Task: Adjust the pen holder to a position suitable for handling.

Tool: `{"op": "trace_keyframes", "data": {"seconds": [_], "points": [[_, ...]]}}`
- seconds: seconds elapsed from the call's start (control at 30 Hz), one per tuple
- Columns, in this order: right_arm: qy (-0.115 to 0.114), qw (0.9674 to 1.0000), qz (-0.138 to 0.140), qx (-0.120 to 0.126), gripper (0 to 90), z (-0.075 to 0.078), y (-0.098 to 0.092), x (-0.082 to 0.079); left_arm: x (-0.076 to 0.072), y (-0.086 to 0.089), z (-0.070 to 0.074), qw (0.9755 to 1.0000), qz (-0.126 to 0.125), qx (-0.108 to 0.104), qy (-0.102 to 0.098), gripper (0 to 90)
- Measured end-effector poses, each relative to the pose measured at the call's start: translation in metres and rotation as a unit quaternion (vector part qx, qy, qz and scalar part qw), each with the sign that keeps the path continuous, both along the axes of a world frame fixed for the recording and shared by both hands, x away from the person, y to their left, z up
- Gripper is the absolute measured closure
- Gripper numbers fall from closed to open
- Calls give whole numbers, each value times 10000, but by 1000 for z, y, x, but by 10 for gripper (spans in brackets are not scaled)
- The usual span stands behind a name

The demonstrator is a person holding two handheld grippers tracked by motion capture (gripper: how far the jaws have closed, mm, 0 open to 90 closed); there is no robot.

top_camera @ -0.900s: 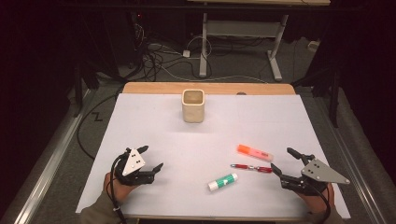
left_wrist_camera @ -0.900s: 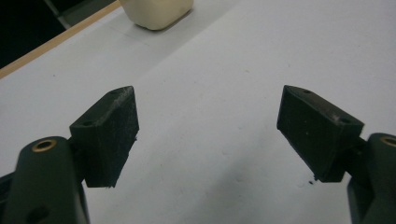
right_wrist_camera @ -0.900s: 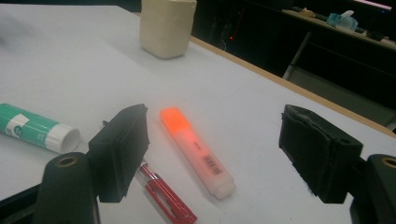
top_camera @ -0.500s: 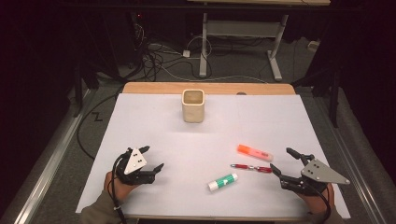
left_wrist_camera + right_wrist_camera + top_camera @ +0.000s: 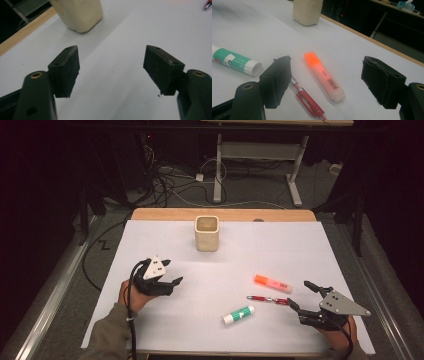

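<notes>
- Two black two-jaw grippers, left (image 5: 171,273) and right (image 5: 301,296), gape wide, holding nothing.
- Orange highlighter pen (image 5: 323,75): barcode label, unreadable; lies flat, cap toward the cream square cup (image 5: 307,11).

From my feed: table cover (image 5: 150,320) looks like matt white paper over a bare wood edge (image 5: 165,214) at the far side; cup (image 5: 206,233) matt cream, maybe ceramic; highlighter (image 5: 323,75) satin orange plastic; pen (image 5: 308,101) glossy red plastic; glue stick (image 5: 235,62) smooth plastic, paper label; right gripper (image 5: 325,82) pads matt black, rough-edged.
</notes>
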State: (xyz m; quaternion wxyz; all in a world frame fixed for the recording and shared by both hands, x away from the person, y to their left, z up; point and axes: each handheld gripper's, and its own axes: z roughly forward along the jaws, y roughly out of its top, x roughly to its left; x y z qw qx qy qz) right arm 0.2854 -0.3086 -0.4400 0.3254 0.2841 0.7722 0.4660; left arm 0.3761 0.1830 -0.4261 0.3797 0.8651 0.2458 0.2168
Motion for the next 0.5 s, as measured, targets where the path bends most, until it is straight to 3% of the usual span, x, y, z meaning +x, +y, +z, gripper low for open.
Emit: {"op": "trace_keyframes", "data": {"seconds": [0.2,0.23,0.27,0.33,0.5], "points": [[27,10000,60,9,238,0,0,0,33,-23,23,9996,-255,135,-10,306],[10,10000,94,11,238,0,0,1,43,-31,31,9992,-373,122,18,314],[13,9999,105,2,238,-1,0,1,43,-31,31,9992,-373,122,18,321],[21,9999,123,-8,238,-1,0,1,55,-41,37,9986,-429,306,14,321],[46,9999,135,25,238,-2,0,1,84,-62,53,9970,-561,526,128,385]]}}
